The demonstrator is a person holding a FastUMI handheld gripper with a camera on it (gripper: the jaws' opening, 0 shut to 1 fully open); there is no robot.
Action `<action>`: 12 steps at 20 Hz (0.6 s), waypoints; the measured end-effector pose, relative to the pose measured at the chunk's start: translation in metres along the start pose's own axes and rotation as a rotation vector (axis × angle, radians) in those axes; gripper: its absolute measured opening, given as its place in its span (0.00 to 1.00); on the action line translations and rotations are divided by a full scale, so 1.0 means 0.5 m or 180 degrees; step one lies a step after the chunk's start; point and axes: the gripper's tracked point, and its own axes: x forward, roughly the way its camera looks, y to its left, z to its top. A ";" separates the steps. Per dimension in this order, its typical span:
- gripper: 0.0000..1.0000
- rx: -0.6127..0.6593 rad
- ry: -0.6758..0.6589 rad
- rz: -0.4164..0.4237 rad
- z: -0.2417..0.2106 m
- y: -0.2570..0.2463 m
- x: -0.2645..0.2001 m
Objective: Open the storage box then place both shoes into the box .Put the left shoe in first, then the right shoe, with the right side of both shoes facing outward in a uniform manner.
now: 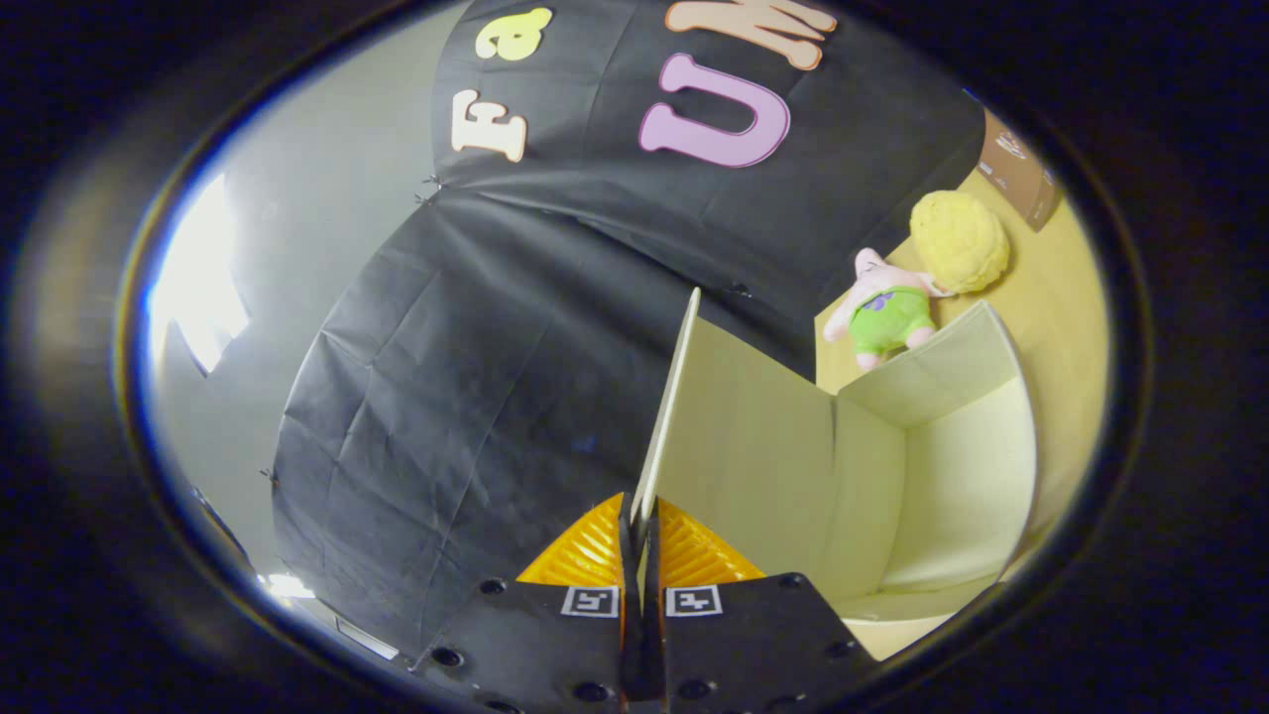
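Note:
My gripper [639, 516] is shut on the thin edge of the storage box lid [739, 436], a pale cream panel that stands raised and runs away from the fingers toward the booth wall. To the right of the lid the open storage box [967, 476] shows its cream inner walls and floor, with nothing visible inside. The view is tilted, so the yellow table [1056, 297] slopes up on the right.
A pink and green plush toy [887, 312] lies on the table just beyond the box's far wall, next to a yellow fuzzy ball [960, 241]. A brown cardboard box [1021, 169] stands farther back. Black cloth wall hangs behind the lid.

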 end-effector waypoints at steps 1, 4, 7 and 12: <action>0.03 -0.0027 0.0022 -0.0008 -0.011 0.005 0.019; 0.04 -0.0156 0.0094 -0.0052 -0.054 0.021 0.077; 0.04 -0.0259 0.0198 -0.0106 -0.098 0.034 0.128; 0.08 -0.0376 0.0442 -0.0232 -0.178 0.008 0.198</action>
